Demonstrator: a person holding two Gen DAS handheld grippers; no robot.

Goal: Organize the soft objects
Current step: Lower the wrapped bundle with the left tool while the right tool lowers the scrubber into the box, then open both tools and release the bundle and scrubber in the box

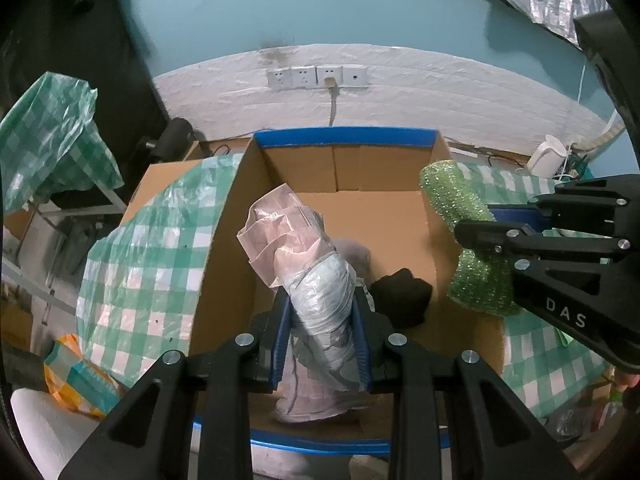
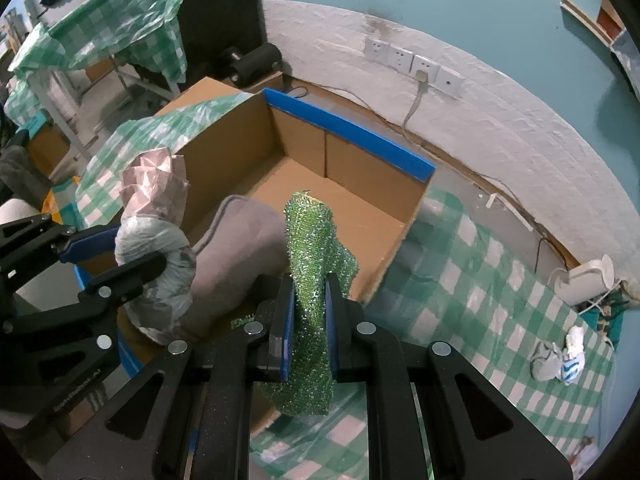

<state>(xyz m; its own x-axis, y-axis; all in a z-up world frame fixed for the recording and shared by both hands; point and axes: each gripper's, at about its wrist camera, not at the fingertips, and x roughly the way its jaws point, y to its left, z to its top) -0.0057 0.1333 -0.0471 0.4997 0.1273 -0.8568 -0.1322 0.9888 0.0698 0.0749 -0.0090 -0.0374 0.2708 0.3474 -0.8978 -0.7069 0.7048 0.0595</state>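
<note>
The bag bundle (image 1: 316,280), a crumpled roll of pink and grey-white plastic, runs lengthwise up and away from the left gripper (image 1: 322,332), whose blue pads clamp its grey lower half; its pink end points toward the far wall of the box (image 1: 344,140). The scrubber (image 2: 314,280), a glittery green mesh strip, stands nearly upright between the narrow jaws of the right gripper (image 2: 308,320), squeezed at its waist, its top leaning over the box's right edge. The open cardboard box, blue tape on its rims, holds a grey cloth (image 2: 240,248) and a black cloth (image 1: 402,296) on its floor. Both held things hang over the box's near end.
</note>
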